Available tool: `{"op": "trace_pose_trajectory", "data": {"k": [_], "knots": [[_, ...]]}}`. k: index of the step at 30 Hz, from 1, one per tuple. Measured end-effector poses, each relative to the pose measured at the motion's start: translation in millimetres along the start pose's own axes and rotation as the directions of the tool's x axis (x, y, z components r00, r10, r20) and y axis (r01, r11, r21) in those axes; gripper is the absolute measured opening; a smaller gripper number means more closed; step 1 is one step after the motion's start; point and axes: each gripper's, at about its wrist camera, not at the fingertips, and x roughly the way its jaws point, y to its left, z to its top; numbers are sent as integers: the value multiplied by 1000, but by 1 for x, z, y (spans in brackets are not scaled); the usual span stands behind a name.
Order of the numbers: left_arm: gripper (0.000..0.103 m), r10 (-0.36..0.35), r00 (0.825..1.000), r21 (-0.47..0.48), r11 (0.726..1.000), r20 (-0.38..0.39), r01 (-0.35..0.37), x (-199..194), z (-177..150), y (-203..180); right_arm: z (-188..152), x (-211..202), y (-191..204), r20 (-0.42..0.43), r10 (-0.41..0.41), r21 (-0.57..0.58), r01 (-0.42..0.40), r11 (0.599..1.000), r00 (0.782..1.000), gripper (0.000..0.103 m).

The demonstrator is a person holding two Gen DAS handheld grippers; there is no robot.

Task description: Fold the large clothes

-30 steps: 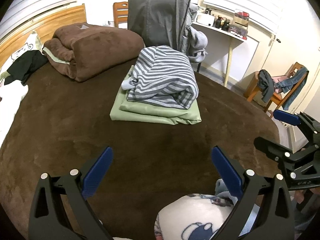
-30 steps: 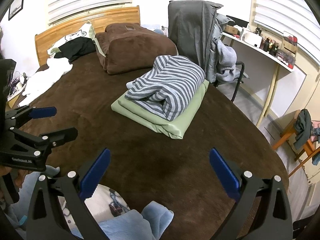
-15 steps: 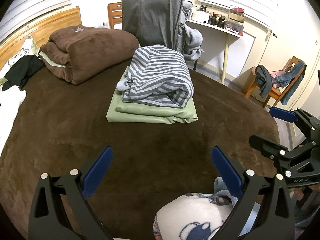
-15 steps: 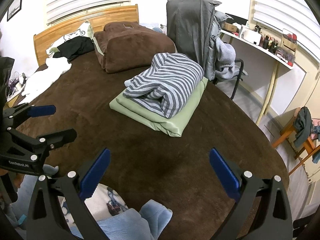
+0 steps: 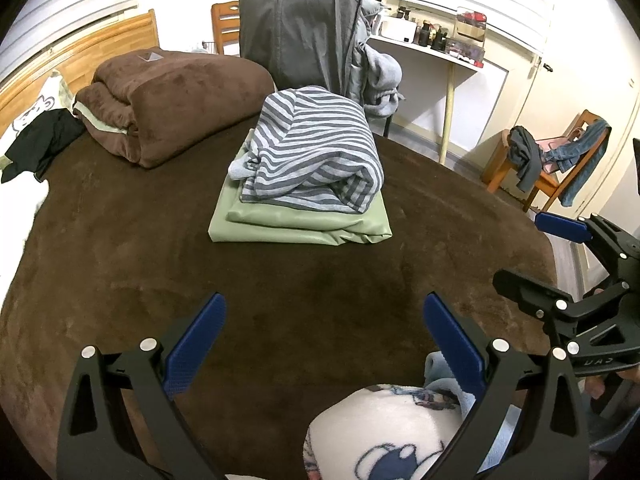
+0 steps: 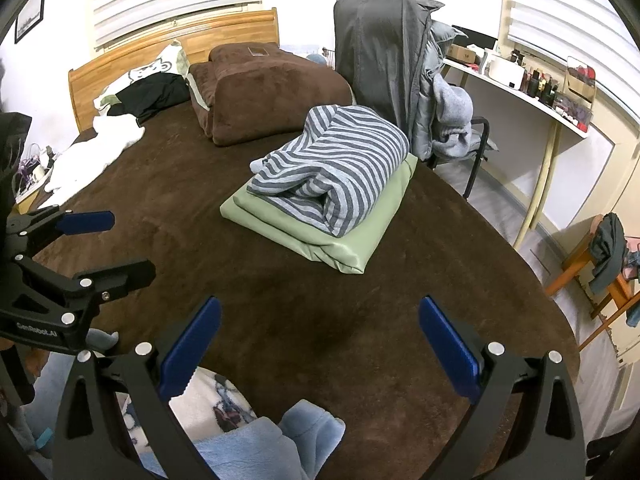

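A grey-and-white striped garment (image 5: 316, 152) (image 6: 336, 160) lies folded on top of a folded pale green sheet (image 5: 296, 228) (image 6: 352, 244) in the middle of the brown bed cover (image 5: 120, 264) (image 6: 304, 320). My left gripper (image 5: 324, 320) hangs open over the cover, well short of the pile, with nothing between its blue pads. My right gripper (image 6: 320, 320) is open and empty too, equally short of the pile. Each gripper shows at the side of the other's view. A white and pale blue fleece garment (image 5: 384, 436) (image 6: 240, 436) sits at the bottom edge under both grippers.
A folded brown blanket (image 5: 168, 100) (image 6: 260, 92) lies near the wooden headboard (image 6: 168, 44), with black and white clothes (image 6: 120, 120) beside it. A chair draped with a grey jacket (image 5: 304, 32) (image 6: 384, 52) stands behind the bed. Further right are a white desk (image 5: 440, 60) and a wooden chair (image 5: 552, 164).
Both grippers have drifted slightly towards the folded pile, which looks a little nearer and lower in view. Both stay open and empty.
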Motion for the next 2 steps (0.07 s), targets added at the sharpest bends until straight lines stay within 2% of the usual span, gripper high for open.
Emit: {"op": "trace_pose_trajectory", "data": {"k": [2], "knots": [[97, -3, 1000, 0, 1000, 0, 3, 0, 0, 0, 0, 1, 0, -1, 0, 0, 0, 1000, 1000, 97]]}}
